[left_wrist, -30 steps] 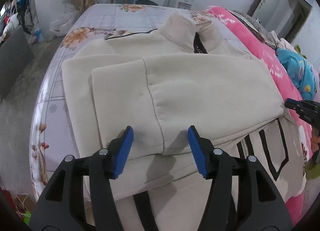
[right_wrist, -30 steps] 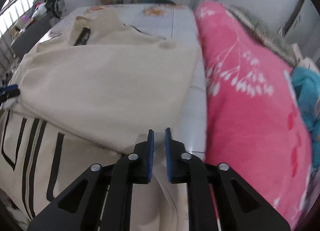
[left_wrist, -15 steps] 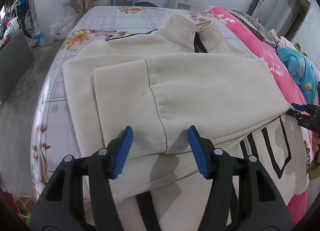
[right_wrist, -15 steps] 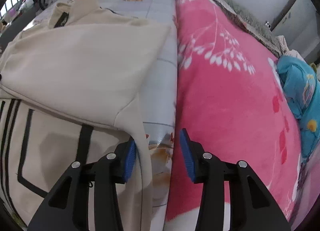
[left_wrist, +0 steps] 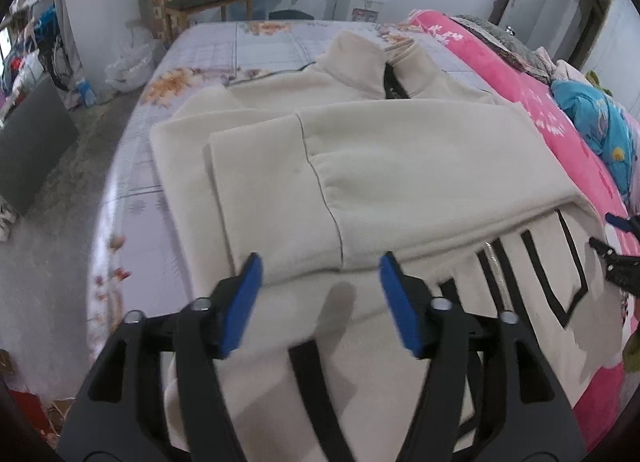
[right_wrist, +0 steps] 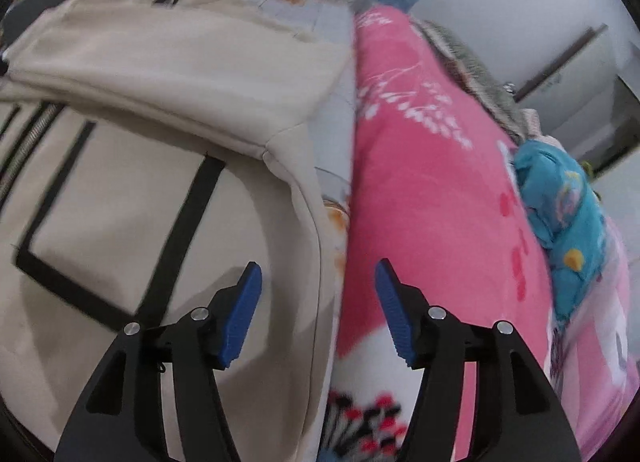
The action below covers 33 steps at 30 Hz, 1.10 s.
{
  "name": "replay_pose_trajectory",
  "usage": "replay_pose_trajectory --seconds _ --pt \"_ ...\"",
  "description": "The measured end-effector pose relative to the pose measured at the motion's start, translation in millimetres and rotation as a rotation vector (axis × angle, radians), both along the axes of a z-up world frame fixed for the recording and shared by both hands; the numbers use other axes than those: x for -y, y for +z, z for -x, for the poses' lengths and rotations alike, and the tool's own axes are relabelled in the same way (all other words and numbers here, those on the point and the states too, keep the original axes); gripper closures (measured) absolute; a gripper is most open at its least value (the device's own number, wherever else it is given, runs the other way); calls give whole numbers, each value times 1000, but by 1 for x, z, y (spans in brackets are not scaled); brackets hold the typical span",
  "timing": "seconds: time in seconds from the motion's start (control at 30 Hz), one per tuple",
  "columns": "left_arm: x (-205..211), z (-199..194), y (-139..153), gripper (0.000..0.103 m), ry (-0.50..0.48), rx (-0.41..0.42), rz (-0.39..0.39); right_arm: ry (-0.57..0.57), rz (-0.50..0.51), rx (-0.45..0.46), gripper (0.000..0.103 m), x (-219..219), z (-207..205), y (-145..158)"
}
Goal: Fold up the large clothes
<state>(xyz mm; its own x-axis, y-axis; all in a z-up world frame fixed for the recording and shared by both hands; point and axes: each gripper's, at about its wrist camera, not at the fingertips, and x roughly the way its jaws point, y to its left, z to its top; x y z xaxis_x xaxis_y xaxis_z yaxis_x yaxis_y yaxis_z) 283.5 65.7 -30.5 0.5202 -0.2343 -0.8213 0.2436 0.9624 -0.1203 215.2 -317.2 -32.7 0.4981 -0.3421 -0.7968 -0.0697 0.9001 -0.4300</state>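
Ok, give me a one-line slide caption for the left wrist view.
Open left gripper hovers over a cream jacket, sleeves folded across its front, on a floral bed.

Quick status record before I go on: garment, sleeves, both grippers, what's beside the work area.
garment: cream jacket laid flat on the bed, collar at the far end
sleeves: both folded across the chest
left gripper: jaws open, holding nothing, over the lower front
right gripper: jaws open, holding nothing, at the jacket's right edge
beside: pink blanket
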Motion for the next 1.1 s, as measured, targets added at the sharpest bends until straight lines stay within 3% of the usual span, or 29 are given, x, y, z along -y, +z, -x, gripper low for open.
replay_pose_trajectory --seconds 0.07,0.13,0.2,0.27,0.47,0.67,0.83,1.1 --pt "2 23 17 31 -34 53 -14 17 -60 66 39 -13 22 22" --pt "5 46 28 22 -58 84 -8 41 -136 100 26 -28 40 35" --pt "9 68 29 19 -83 72 -5 63 -246 108 20 -44 55 38" --pt "16 88 24 18 -95 45 -16 73 -366 89 17 -64 68 31" --pt "27 133 -4 18 -36 20 -106 53 -511 60 15 -112 79 -2" --pt "31 143 -36 15 3 -33 -175 -6 -488 12 11 -133 78 -34" --pt "23 144 -39 8 51 -11 -146 -43 -505 27 6 -124 75 -38" --pt "26 143 -39 8 63 -12 -142 -73 -492 30 6 -128 73 -39"
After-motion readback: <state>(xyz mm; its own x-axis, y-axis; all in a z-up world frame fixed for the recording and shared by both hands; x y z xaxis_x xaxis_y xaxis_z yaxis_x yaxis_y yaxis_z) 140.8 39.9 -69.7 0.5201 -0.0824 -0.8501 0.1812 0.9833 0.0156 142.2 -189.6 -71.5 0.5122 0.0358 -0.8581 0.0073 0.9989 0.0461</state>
